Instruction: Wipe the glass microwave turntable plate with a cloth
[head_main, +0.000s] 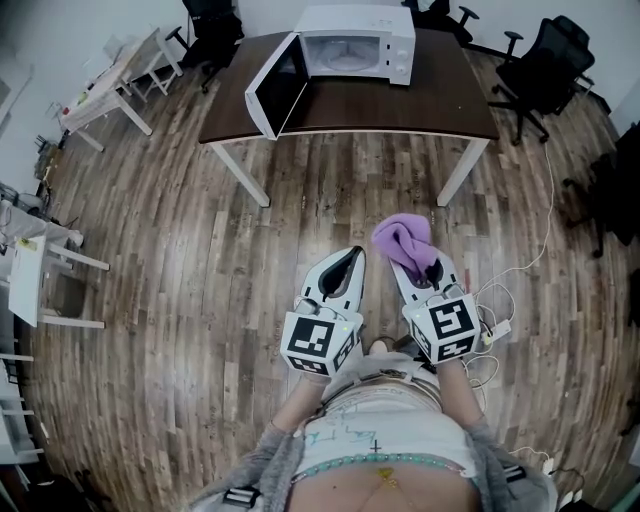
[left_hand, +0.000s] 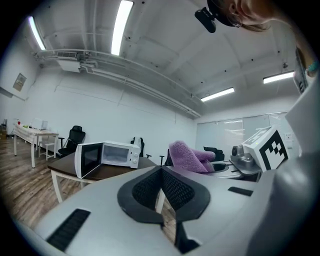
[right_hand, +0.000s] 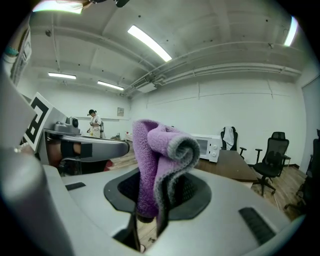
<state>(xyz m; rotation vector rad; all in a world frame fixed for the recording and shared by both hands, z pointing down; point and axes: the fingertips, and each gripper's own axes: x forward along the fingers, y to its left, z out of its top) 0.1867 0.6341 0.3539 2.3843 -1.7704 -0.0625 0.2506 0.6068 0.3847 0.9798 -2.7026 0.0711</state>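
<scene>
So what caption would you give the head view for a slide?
From above: right gripper clamps a purple cloth, left gripper shut and empty, open microwave on the table ahead.

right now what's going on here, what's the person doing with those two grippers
A person stands on the wooden plank floor, some way back from a dark brown table that bears a white microwave with its door open. The right gripper has its fingers shut on a folded purple cloth. The left gripper is shut and empty. No wiping has begun, and the glass turntable plate cannot be made out from here.
</scene>
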